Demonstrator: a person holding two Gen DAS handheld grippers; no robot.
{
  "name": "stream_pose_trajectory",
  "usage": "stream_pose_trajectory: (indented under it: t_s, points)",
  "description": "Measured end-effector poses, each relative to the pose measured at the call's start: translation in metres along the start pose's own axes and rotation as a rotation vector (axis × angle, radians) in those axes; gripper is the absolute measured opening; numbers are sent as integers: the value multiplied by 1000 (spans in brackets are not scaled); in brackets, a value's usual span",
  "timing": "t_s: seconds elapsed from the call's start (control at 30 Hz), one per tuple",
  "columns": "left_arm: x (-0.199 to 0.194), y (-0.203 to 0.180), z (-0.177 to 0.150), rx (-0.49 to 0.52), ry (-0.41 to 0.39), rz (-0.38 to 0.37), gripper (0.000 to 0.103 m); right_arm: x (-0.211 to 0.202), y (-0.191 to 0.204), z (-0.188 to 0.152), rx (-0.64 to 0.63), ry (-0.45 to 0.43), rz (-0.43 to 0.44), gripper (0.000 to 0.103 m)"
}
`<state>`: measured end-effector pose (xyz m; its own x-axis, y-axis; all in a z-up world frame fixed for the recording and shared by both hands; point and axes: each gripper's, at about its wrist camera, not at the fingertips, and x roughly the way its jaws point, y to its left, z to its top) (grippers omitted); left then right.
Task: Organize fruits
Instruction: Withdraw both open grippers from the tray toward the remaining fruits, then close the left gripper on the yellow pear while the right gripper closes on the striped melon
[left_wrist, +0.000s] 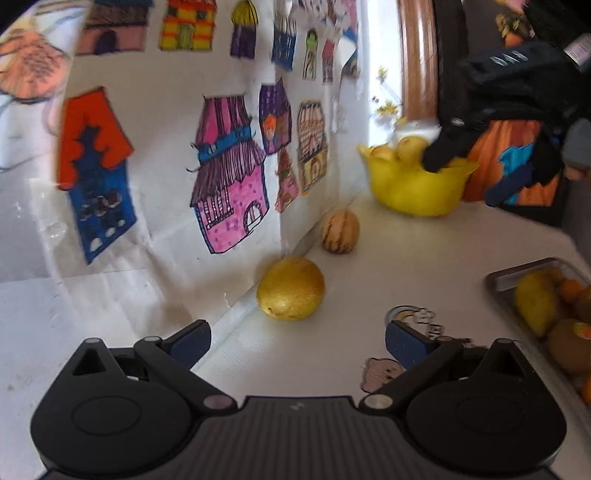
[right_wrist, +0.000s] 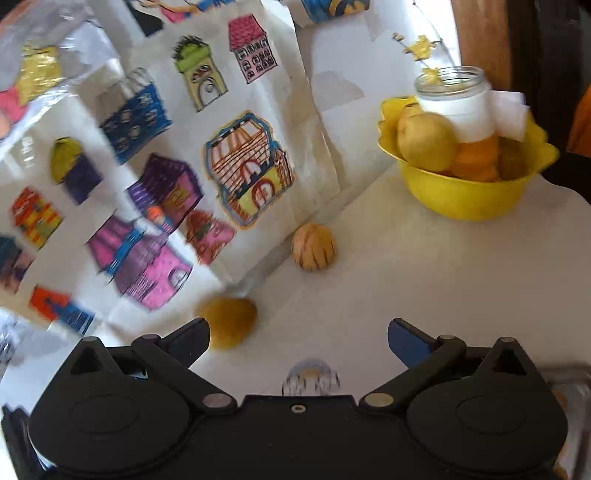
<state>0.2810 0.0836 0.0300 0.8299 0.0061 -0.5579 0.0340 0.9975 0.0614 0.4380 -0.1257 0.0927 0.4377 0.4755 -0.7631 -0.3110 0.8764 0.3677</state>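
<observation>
Left wrist view: a wall covered with coloured drawings of houses was seen on the left, meeting the white table along a low edge. The left gripper was held low over the table with its jaws wide apart and nothing between them. Just ahead of it, against the wall, a yellow lemon lay on the table, and farther along the same edge a striped melon was seen, apart from the lemon. Beyond these a yellow bowl stood on the table with fruit in it. The right gripper was seen reaching down at the bowl's rim; whether it touched the fruit could not be told. At the far right a metal tray held a pear, a kiwi and some orange fruit.

Right wrist view: the same house drawings filled the left side. The right gripper was shown with its jaws spread wide and empty. The blurred lemon lay just beside the left finger, the striped melon sat farther on, and the yellow bowl at upper right held an apple and orange fruit, with a glass jar just behind it.
</observation>
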Motion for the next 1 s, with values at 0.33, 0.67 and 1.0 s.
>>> stream_pose_trajectory:
  t_s: [0.33, 0.67, 1.0]
  points:
    - [32, -24, 9, 98, -42, 35, 103, 91, -16, 28, 38, 7, 37, 99]
    - [55, -24, 20, 103, -4, 3, 92, 127, -25, 39, 25, -11, 33, 88]
    - [70, -27, 24, 147, 14, 72, 79, 155, -20, 35, -42, -1, 11, 76]
